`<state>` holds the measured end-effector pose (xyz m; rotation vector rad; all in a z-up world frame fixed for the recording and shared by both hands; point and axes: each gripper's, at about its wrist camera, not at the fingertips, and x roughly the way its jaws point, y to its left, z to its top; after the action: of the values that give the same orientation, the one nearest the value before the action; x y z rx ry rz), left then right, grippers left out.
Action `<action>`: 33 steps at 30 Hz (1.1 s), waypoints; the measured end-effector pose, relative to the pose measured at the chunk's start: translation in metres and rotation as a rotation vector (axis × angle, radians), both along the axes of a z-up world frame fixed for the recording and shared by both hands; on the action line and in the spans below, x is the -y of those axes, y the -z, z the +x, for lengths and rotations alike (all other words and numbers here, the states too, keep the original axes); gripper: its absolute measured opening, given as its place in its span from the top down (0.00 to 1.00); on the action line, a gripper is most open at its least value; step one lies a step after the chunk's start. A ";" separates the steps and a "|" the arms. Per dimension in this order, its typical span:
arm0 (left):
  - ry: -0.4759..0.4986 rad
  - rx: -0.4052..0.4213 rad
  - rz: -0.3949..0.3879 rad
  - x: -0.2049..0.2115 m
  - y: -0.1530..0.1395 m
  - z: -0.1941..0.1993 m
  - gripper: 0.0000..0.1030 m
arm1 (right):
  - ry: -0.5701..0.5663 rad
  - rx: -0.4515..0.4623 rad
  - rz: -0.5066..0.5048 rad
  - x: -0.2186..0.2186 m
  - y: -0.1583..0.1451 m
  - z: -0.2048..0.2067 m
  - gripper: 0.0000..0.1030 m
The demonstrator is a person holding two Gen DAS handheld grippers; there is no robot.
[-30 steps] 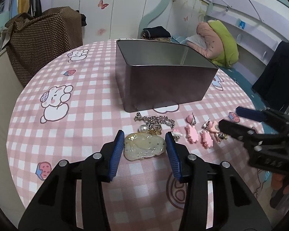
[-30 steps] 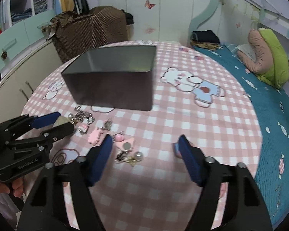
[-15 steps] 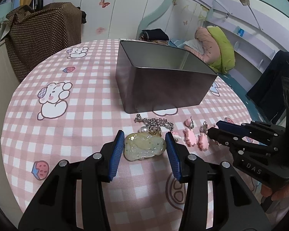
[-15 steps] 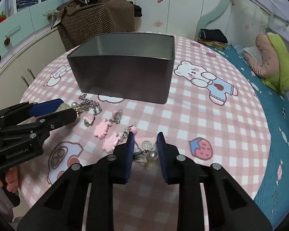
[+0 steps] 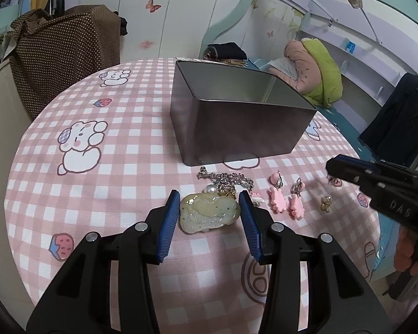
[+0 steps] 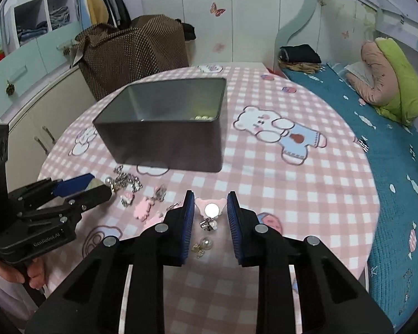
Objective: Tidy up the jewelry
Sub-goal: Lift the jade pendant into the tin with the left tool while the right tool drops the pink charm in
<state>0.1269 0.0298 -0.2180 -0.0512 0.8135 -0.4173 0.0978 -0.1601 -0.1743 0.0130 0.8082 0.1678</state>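
A grey metal tin [image 5: 237, 128] stands open on the pink checked tablecloth [image 5: 119, 167]; it also shows in the right wrist view [image 6: 167, 128], with pale beads inside. My left gripper [image 5: 210, 208] is open, its blue pads on either side of a pale jade-like pendant [image 5: 209, 213] lying on the cloth. A silver chain with a pearl [image 5: 225, 181] lies just beyond it. My right gripper [image 6: 210, 208] is partly closed around a pink heart clip [image 6: 210, 206] with a silver stud; whether the clip touches the pads or the table I cannot tell. Pink bear charms [image 5: 285, 204] lie between the two grippers.
A small pearl earring [image 6: 203, 246] lies on the cloth under my right gripper. A brown dotted bag [image 5: 67, 47] stands beyond the table's far left edge. A bed with a teal cover [image 6: 376, 139] runs along the right.
My right gripper has risen and drawn back to the right with the pink clip between its pads. My left gripper stays around the pendant.
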 end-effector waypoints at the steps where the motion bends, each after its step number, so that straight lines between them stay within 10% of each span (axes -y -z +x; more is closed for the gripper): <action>1: -0.002 0.001 -0.001 -0.001 0.000 0.000 0.57 | 0.003 0.007 -0.005 0.001 -0.002 0.000 0.78; 33: -0.061 0.229 -0.023 0.007 -0.090 0.021 0.57 | 0.006 0.152 0.148 0.010 -0.052 0.028 0.78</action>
<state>0.1478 0.0225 -0.1283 -0.0483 0.5799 -0.3669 0.1257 -0.1703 -0.1228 0.1411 0.6431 0.2201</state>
